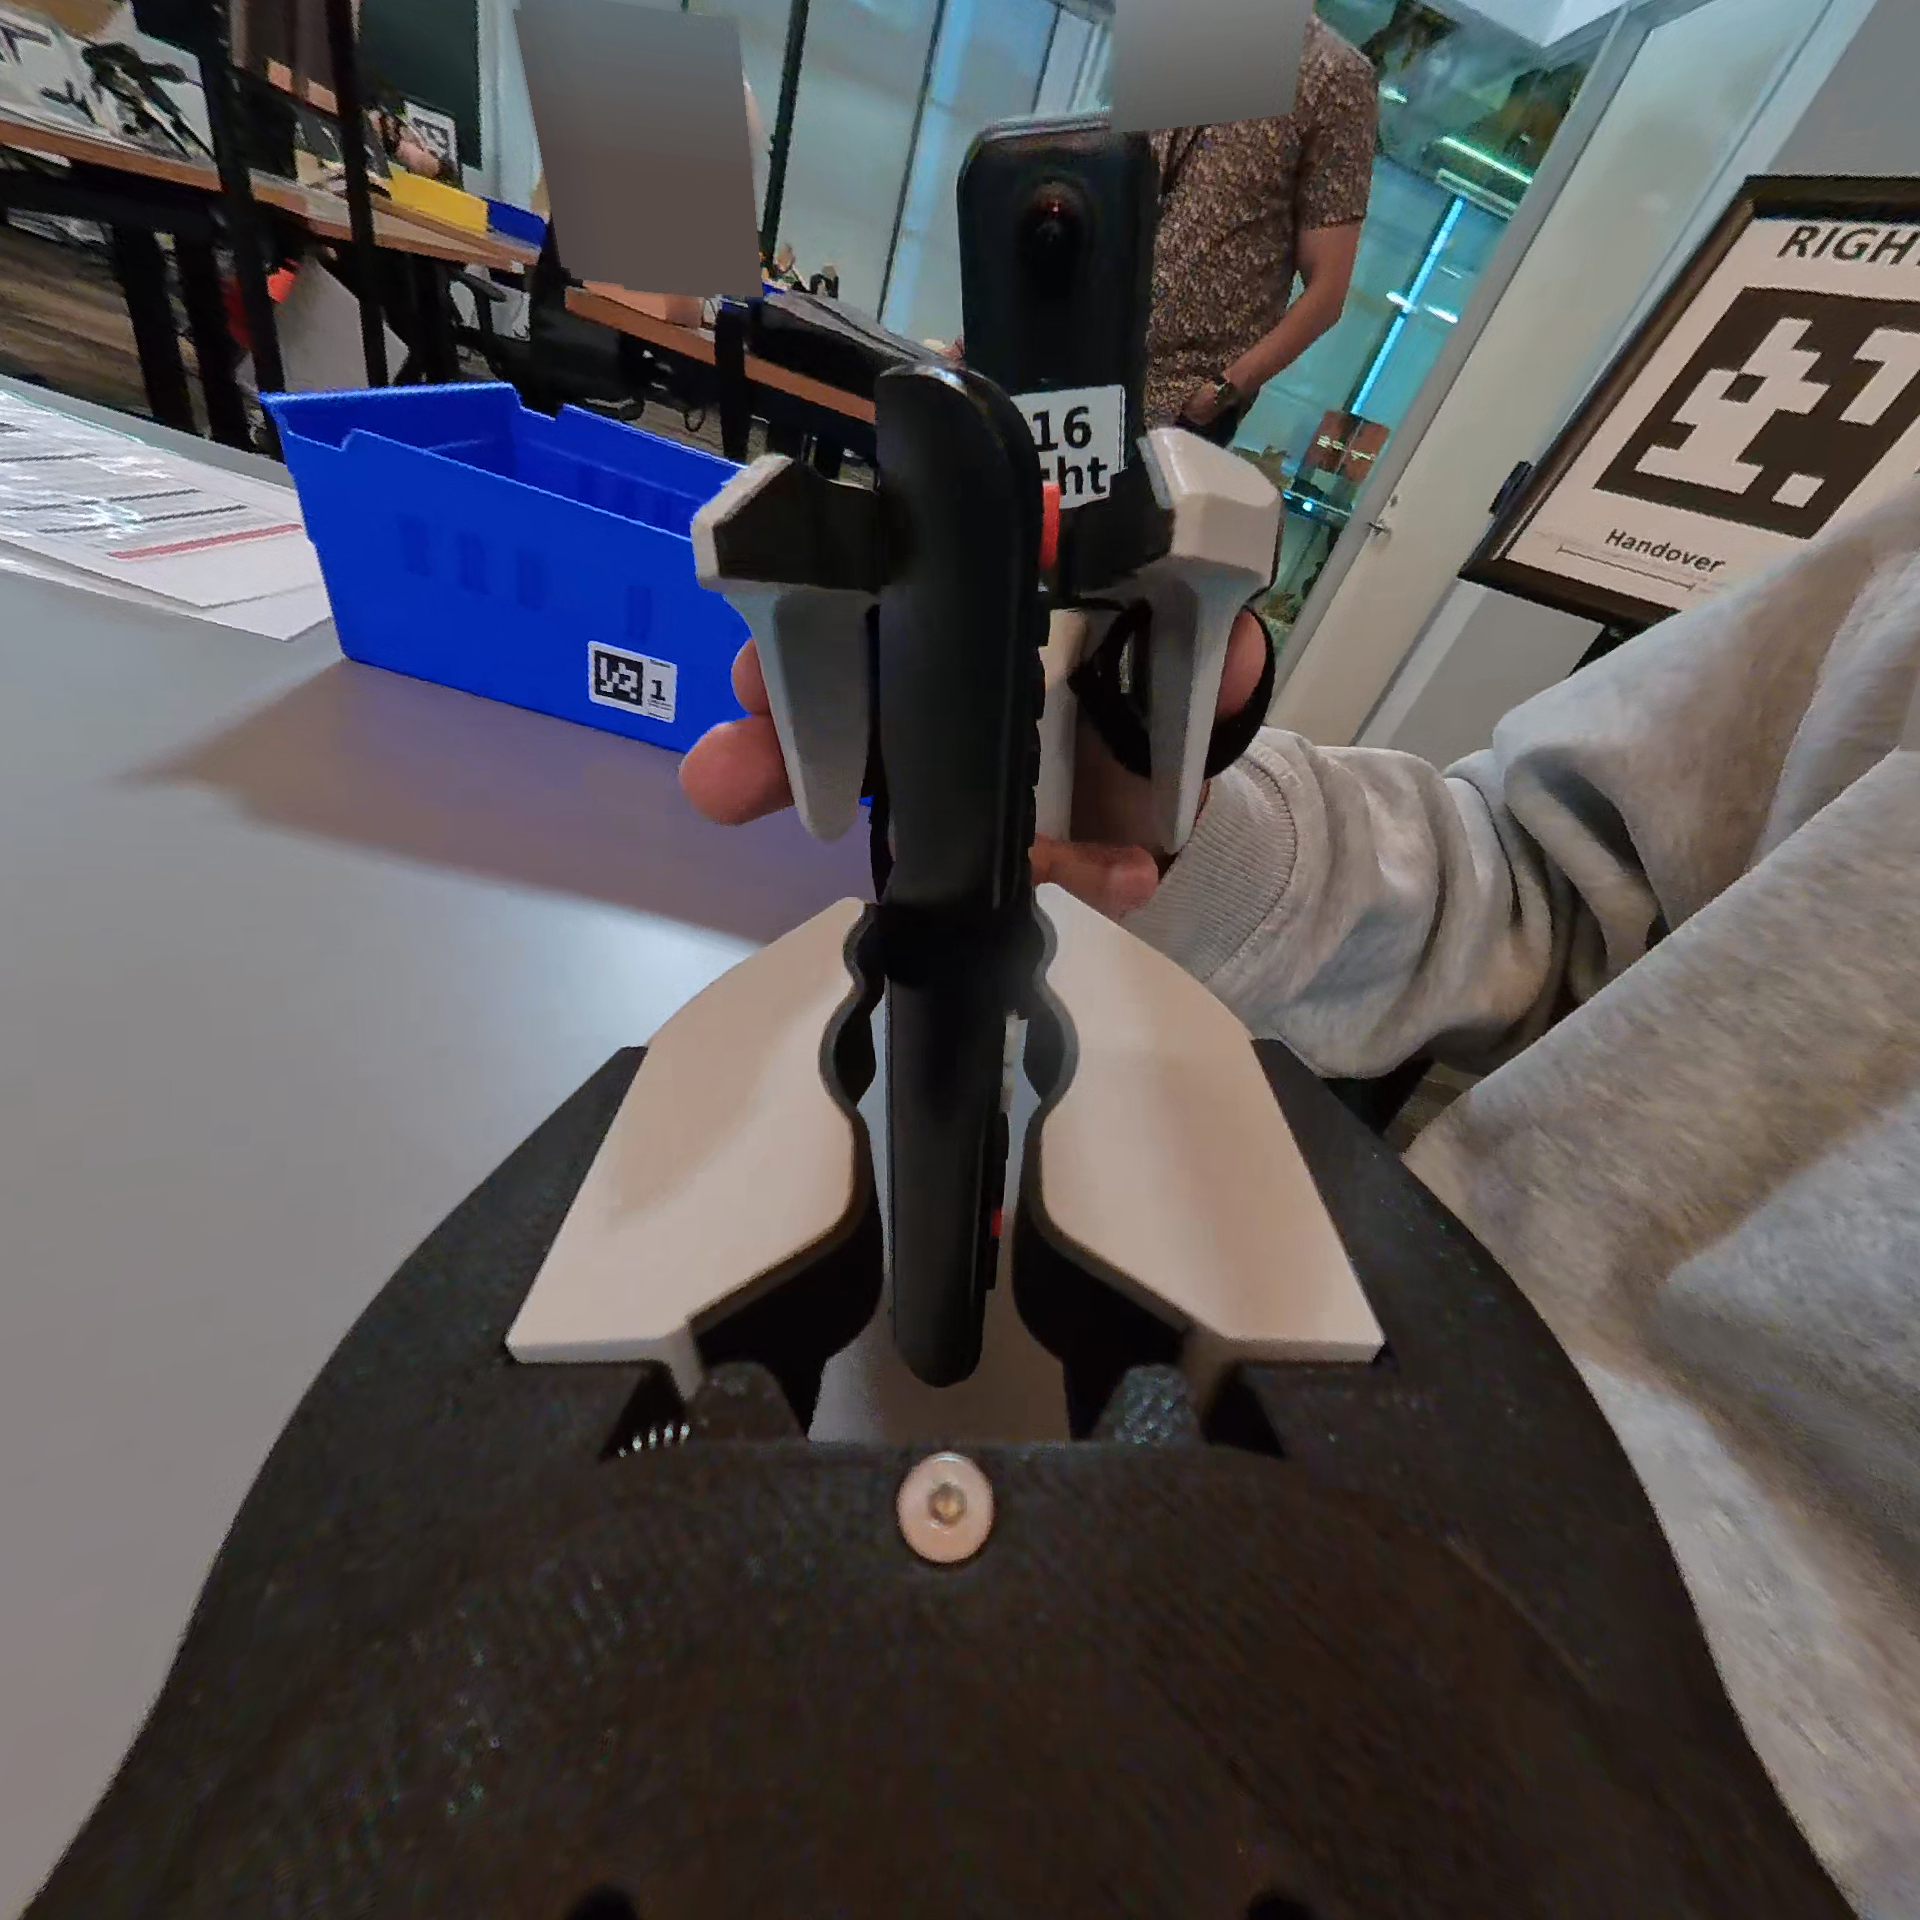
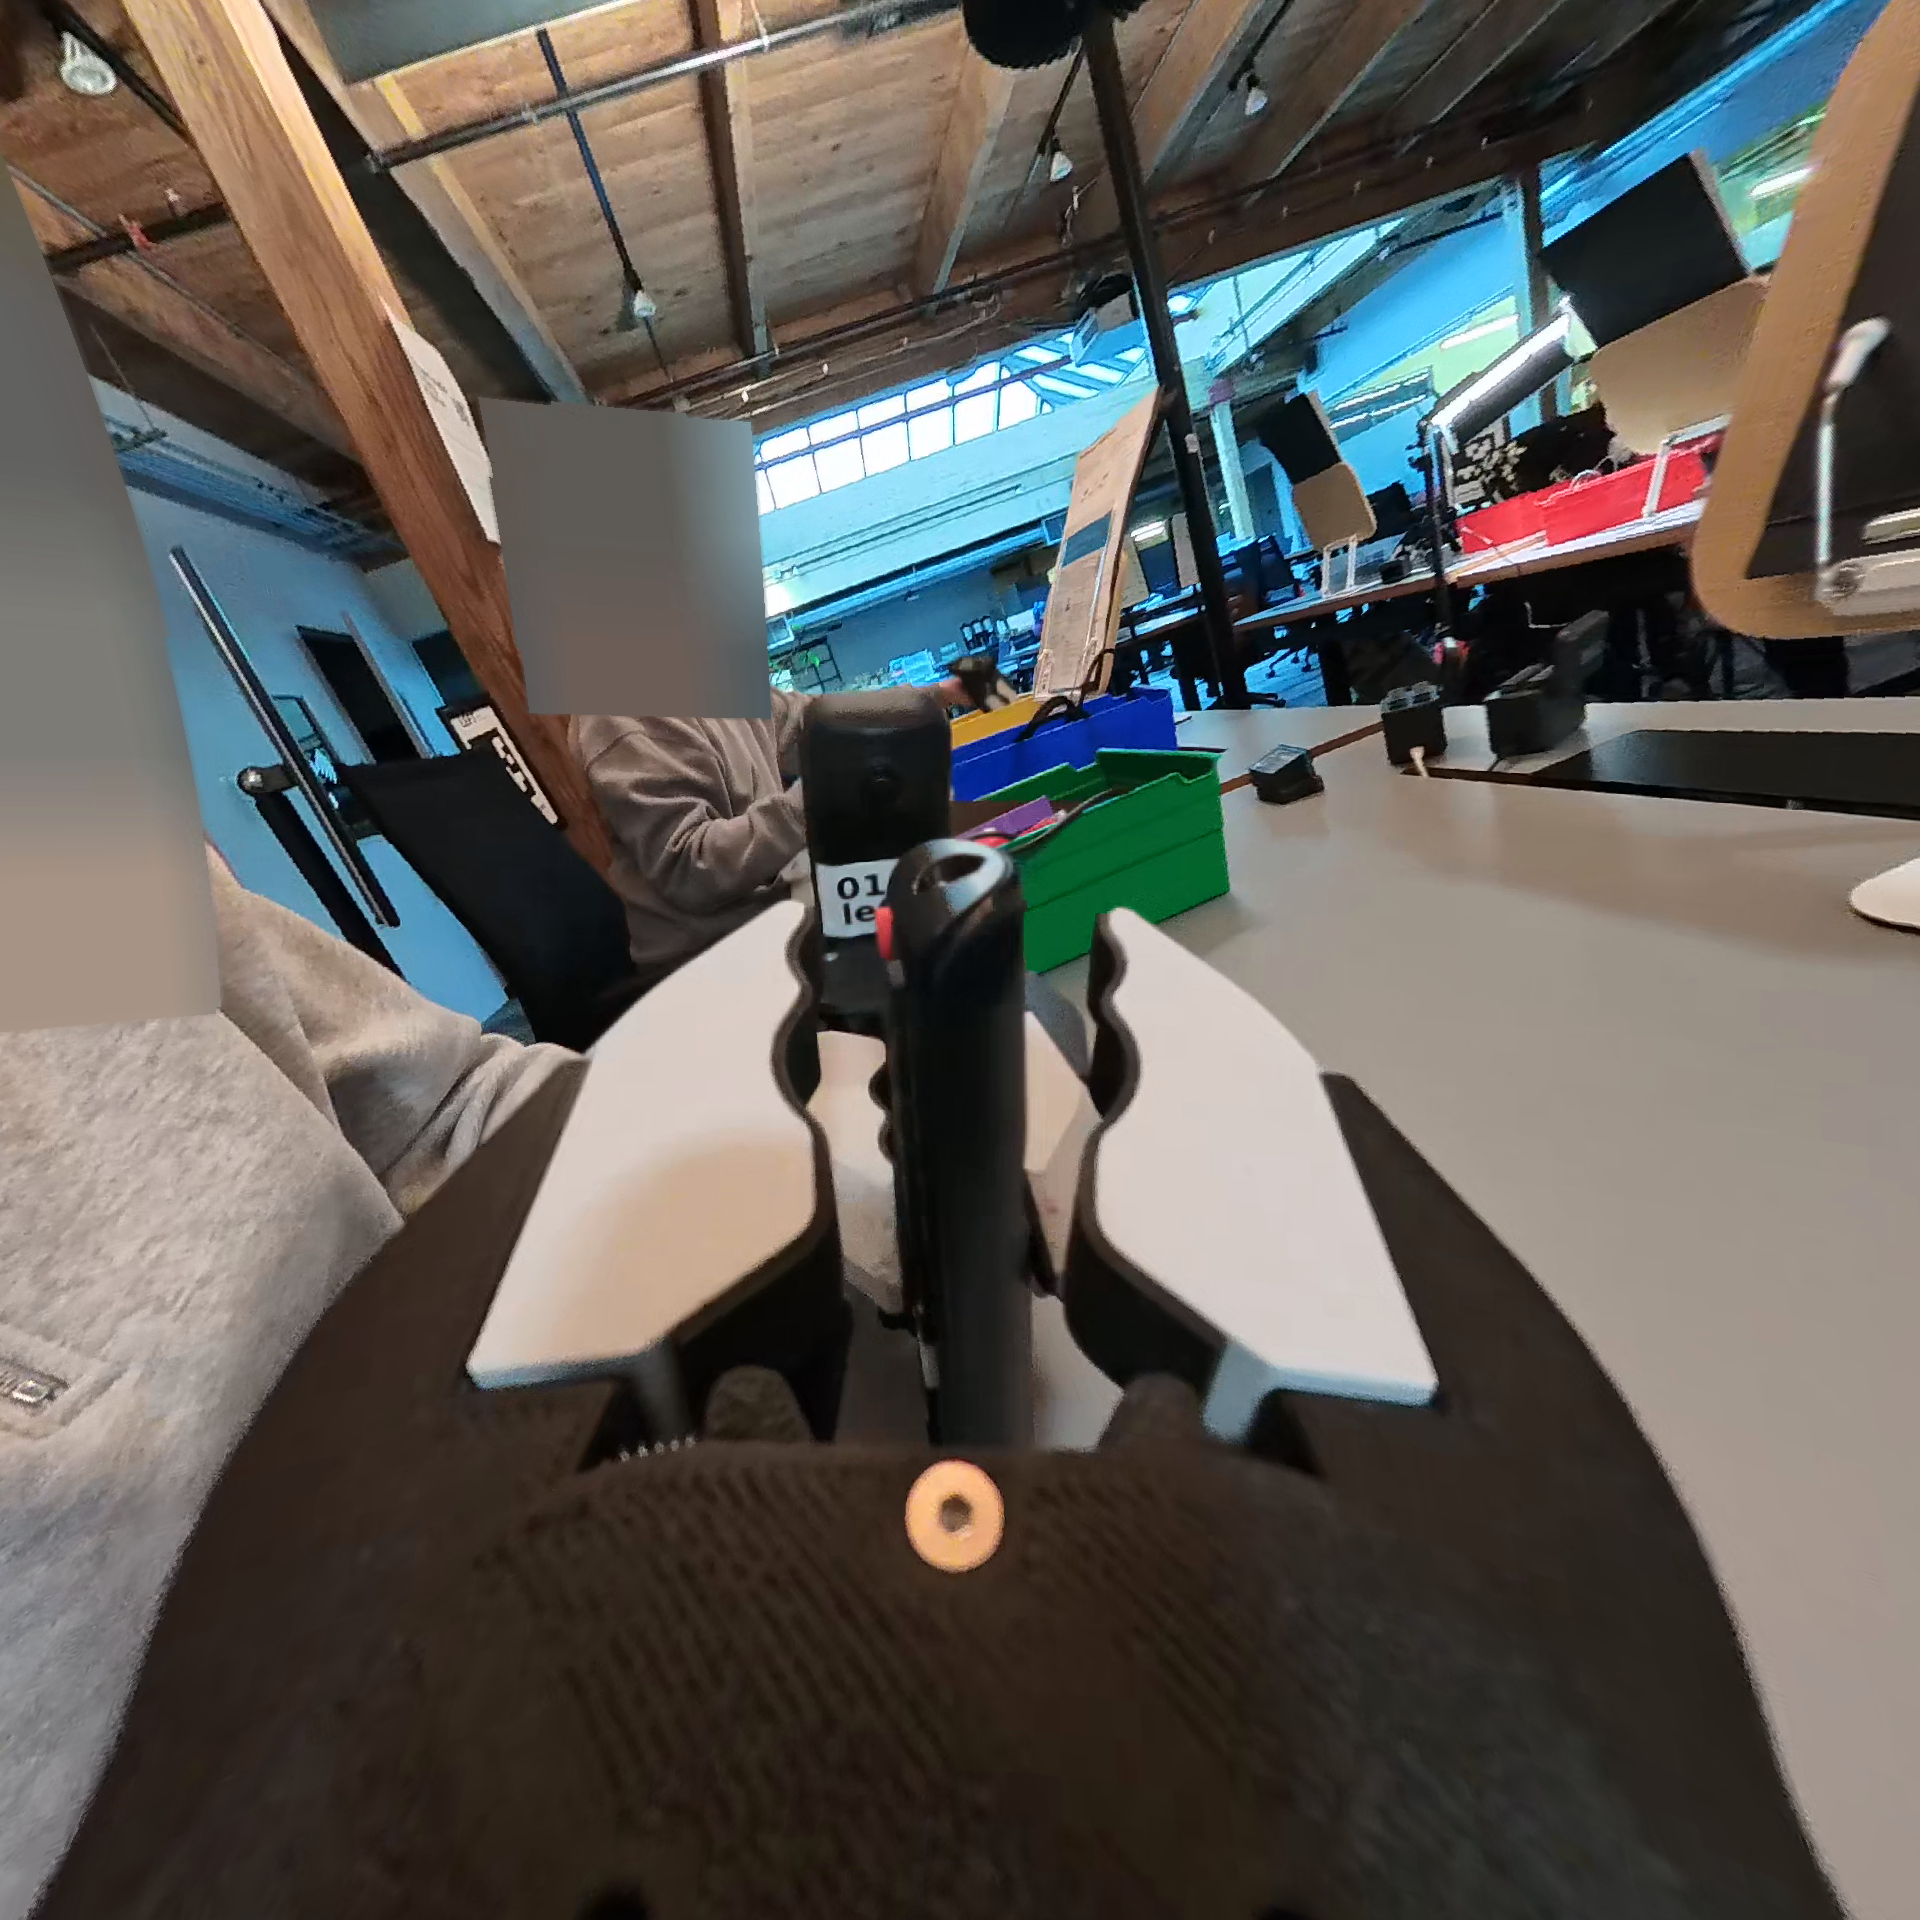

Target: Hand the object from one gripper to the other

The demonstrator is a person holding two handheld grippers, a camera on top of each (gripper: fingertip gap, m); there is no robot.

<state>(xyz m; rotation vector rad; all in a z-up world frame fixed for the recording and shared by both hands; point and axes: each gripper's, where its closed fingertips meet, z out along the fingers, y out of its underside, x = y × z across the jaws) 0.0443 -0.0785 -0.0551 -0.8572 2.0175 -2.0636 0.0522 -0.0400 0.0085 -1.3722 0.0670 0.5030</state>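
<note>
Left wrist view: left gripper [image 1: 951,935] clamps black object [image 1: 940,1091], right gripper [image 1: 987,665] jaws apart around it; blue bin [image 1: 488,561] interior bare; green bin [image 2: 1127,847] contents unclear.

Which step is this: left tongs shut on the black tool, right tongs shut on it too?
No: the right tongs are open, straddling the black tool with gaps either side, per the right wrist view. The left tongs are shut on it.

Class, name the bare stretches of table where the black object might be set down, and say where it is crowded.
Bare: grey table before the blue bin, and right of the green bin. Crowded: around those bins.
</note>
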